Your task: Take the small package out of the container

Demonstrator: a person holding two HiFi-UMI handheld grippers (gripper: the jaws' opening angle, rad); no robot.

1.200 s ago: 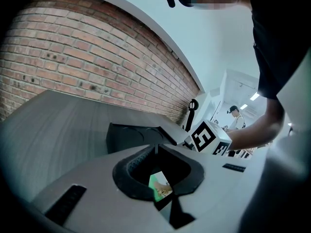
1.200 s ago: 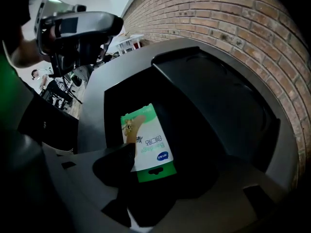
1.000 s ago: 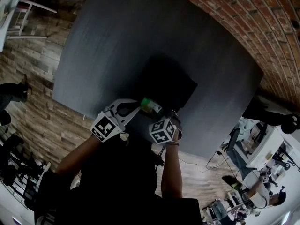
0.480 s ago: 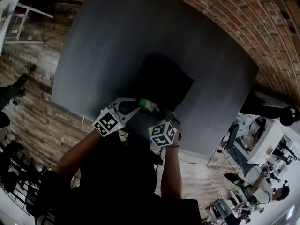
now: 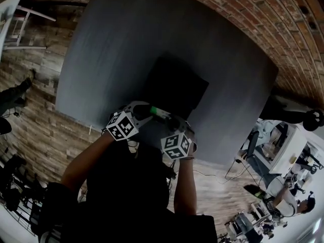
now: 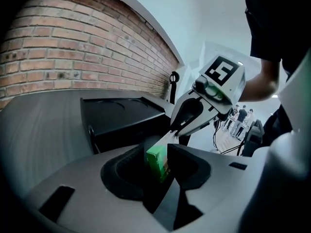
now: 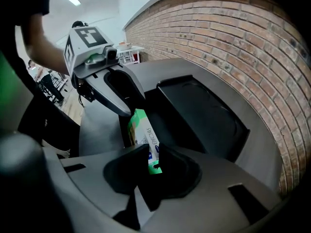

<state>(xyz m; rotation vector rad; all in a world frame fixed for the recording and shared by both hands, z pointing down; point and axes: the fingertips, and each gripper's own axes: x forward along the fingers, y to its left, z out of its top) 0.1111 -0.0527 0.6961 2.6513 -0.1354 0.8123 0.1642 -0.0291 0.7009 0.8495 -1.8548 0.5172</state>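
The small green package [image 5: 158,112] hangs in the air over the near edge of the black container [image 5: 177,85], between both grippers. In the right gripper view my right gripper [image 7: 151,155] is closing, and its jaws press on the package [image 7: 142,129] at one end. In the left gripper view the package [image 6: 157,161] stands between the jaws of my left gripper [image 6: 159,155], which are opening, with a dark gap on its left side. The two grippers face each other, the left gripper [image 5: 151,111] and the right gripper [image 5: 171,120] almost touching.
The container rests on a large dark grey table [image 5: 152,29]. A brick wall [image 5: 283,29] lies past the table's far right. There is wooden floor [image 5: 35,85] to the left, and desks and people [image 5: 283,196] at the lower right.
The right gripper has closed in on the package's free end. The left gripper has turned and moved slightly up and to the right. The package stays between the two.
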